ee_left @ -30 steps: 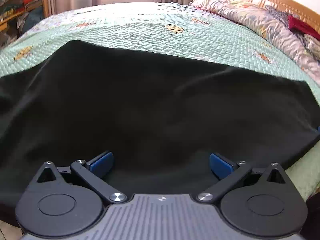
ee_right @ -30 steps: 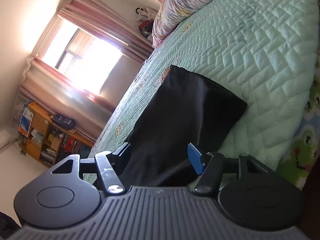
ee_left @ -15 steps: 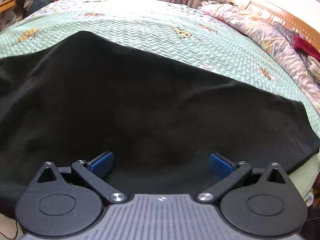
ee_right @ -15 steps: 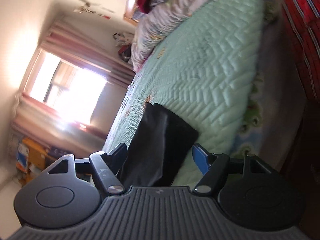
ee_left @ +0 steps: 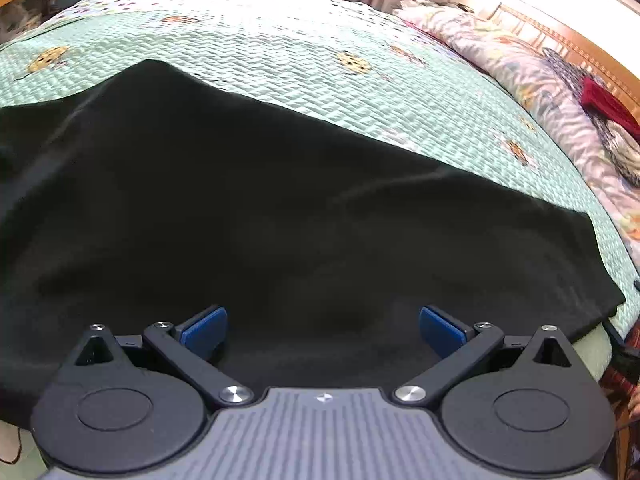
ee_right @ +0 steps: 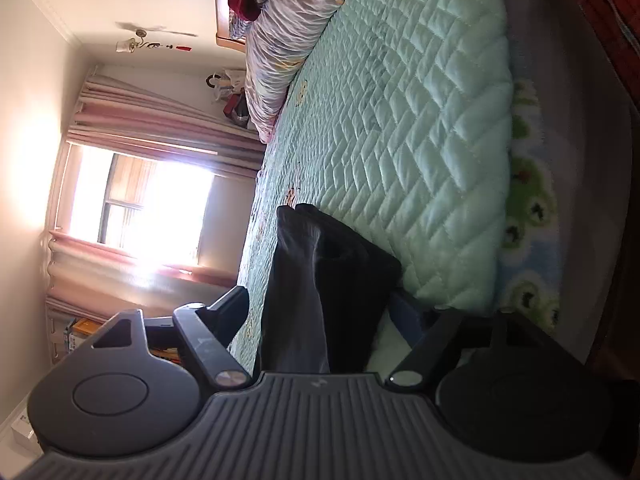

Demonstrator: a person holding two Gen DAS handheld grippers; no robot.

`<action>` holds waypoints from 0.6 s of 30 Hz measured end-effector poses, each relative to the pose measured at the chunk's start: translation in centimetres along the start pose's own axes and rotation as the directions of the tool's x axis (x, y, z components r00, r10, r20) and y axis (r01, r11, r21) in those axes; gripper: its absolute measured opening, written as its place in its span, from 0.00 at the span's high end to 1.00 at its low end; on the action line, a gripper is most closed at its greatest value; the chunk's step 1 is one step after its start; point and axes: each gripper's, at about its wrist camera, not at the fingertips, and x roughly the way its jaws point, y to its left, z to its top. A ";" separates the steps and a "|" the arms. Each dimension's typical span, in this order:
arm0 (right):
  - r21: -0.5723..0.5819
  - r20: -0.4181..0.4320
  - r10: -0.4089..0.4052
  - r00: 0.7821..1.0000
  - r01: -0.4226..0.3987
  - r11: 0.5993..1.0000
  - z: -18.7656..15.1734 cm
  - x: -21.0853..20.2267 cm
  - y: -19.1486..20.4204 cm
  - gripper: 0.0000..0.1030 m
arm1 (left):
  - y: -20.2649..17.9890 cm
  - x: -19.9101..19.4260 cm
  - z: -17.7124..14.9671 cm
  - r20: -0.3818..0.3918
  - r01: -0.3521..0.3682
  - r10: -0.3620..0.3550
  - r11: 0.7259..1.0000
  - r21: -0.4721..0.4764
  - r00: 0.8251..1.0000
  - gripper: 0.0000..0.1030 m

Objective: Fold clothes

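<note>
A black garment [ee_left: 256,216] lies spread over the near part of a bed with a mint-green quilted cover [ee_left: 304,60]. My left gripper [ee_left: 322,326] is open, its blue pads [ee_left: 202,328] wide apart just above the garment's near edge. In the right wrist view the camera is rolled on its side. The garment's corner [ee_right: 320,280] lies at the bed's edge between the fingers of my right gripper [ee_right: 320,312], which is open. The fingers stand on either side of the cloth and do not pinch it.
A floral duvet [ee_left: 532,76] and a dark red cloth [ee_left: 604,100] lie by the wooden headboard [ee_left: 568,36] at the right. A window with pink curtains [ee_right: 152,140] is beyond the bed. A frog-patterned sheet [ee_right: 528,216] hangs along the bed's side.
My right gripper has rolled and swung toward the bed's edge and now has the garment's corner between its open fingers. My left gripper has shifted slightly over the garment and stays open.
</note>
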 end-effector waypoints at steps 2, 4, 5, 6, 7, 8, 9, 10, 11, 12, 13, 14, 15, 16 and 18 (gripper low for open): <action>-0.012 -0.001 0.000 1.000 0.000 1.000 0.0 0.2 0.3 0.17 | -0.7 0.4 0.0 -0.013 -0.003 0.003 1.000 0.031 1.000 0.01; -0.049 -0.007 -0.016 1.000 0.016 0.999 -0.2 0.2 0.9 0.17 | -1.6 0.7 -0.1 -0.023 -0.018 0.020 0.998 0.068 1.000 0.01; -0.124 -0.007 -0.050 0.999 0.049 0.991 -0.5 0.0 2.0 0.18 | -2.1 0.8 -0.1 -0.027 -0.027 0.029 0.995 0.095 0.999 0.01; -0.199 -0.005 -0.084 0.996 0.081 0.977 -0.9 -0.2 3.1 0.17 | -2.6 0.9 -0.2 -0.031 -0.034 0.039 0.992 0.123 0.999 0.01; -0.296 0.013 -0.117 0.993 0.115 0.948 -1.7 -0.5 4.5 0.17 | -2.9 1.2 -0.2 -0.043 -0.050 0.057 0.989 0.142 0.997 0.01; -0.388 0.034 -0.147 0.989 0.149 0.910 -2.4 -0.7 6.0 0.17 | -3.3 1.6 -0.3 -0.056 -0.067 0.077 0.985 0.159 0.995 0.01; -0.463 0.059 -0.166 0.984 0.174 0.869 -3.2 -0.9 7.2 0.17 | -3.6 2.0 -0.4 -0.068 -0.083 0.097 0.981 0.177 0.993 0.01; -0.534 0.086 -0.182 0.979 0.200 0.822 -4.0 -1.0 8.4 0.17 | -3.8 2.2 -0.4 -0.071 -0.096 0.111 0.978 0.186 0.991 0.01; -0.598 0.114 -0.197 0.974 0.225 0.769 -4.8 -1.2 9.5 0.17 | -3.9 2.4 -0.4 -0.075 -0.102 0.118 0.978 0.182 0.990 0.01; -0.588 0.113 -0.215 0.970 0.240 0.773 -4.7 -1.0 9.3 0.15 | -3.9 2.5 -0.3 -0.080 -0.108 0.124 0.978 0.178 0.989 0.01; -0.577 0.111 -0.233 0.966 0.254 0.776 -4.6 -0.8 9.2 0.14 | -4.0 2.6 -0.2 -0.084 -0.114 0.130 0.978 0.174 0.988 0.01; -0.565 0.109 -0.251 0.962 0.268 0.780 -4.4 -0.7 9.0 0.14 | -3.9 2.6 -0.1 -0.091 -0.113 0.129 0.980 0.167 0.988 0.01; -0.505 0.068 -0.232 0.970 0.234 0.831 -4.0 -0.5 7.8 0.14 | -3.7 2.6 0.0 -0.097 -0.111 0.127 0.981 0.160 0.987 0.01; -0.440 0.028 -0.209 0.978 0.200 0.876 -3.6 -0.2 6.6 0.14 | -3.6 2.7 0.1 -0.102 -0.110 0.126 0.982 0.155 0.987 0.01; -0.299 -0.044 -0.154 0.987 0.134 0.945 -2.8 0.2 4.2 0.14 | -3.8 2.8 0.1 -0.110 -0.113 0.131 0.981 0.154 0.985 0.01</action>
